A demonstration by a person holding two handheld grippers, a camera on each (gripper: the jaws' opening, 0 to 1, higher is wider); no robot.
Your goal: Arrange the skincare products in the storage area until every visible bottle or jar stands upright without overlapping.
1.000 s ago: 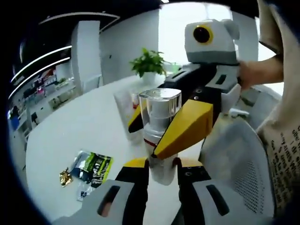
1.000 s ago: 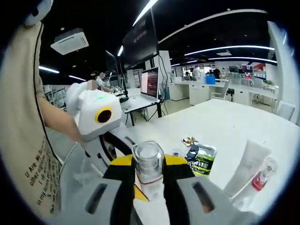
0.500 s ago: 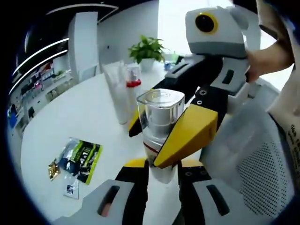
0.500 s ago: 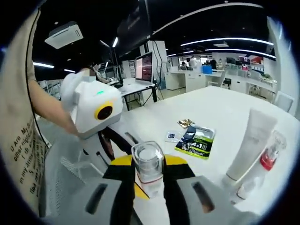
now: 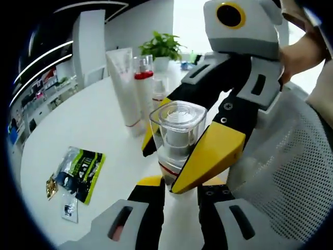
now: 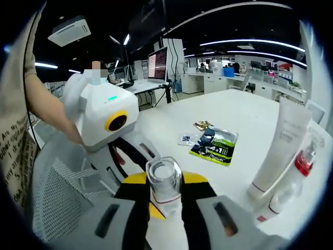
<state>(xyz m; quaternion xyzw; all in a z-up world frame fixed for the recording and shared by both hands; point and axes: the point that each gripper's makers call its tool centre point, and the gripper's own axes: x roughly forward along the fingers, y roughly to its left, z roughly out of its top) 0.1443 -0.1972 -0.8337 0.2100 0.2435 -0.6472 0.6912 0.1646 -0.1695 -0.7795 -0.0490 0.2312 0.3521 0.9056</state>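
A small bottle (image 5: pixel 178 130) with a clear square cap and a red band is held up over the white table (image 5: pixel 93 125). My left gripper (image 5: pixel 179 183) is shut on its base. My right gripper (image 5: pixel 179 156) comes in from the upper right and is shut on its neck with yellow fingertips (image 5: pixel 208 156). In the right gripper view the same bottle (image 6: pixel 164 179) sits between my right gripper's (image 6: pixel 165 183) jaws. A white tube (image 5: pixel 122 83) stands upright beside a red-capped clear bottle (image 5: pixel 143 86) and a smaller bottle (image 5: pixel 158 96). The tube (image 6: pixel 278 151) and the red-capped bottle (image 6: pixel 303 159) stand at the right.
A green sachet (image 5: pixel 80 172) and a small gold packet (image 5: pixel 51 186) lie flat on the table. The sachet (image 6: pixel 214 146) lies mid-table. A potted plant (image 5: pixel 164 47) stands at the far edge. A grey mesh chair (image 5: pixel 291 172) is close on the right. A person's hand (image 5: pixel 299 49) holds the right gripper.
Both views have closed in on the standing tube and bottles, which look larger now. The clear-capped bottle stays clamped by both grippers, carried nearer to those products.
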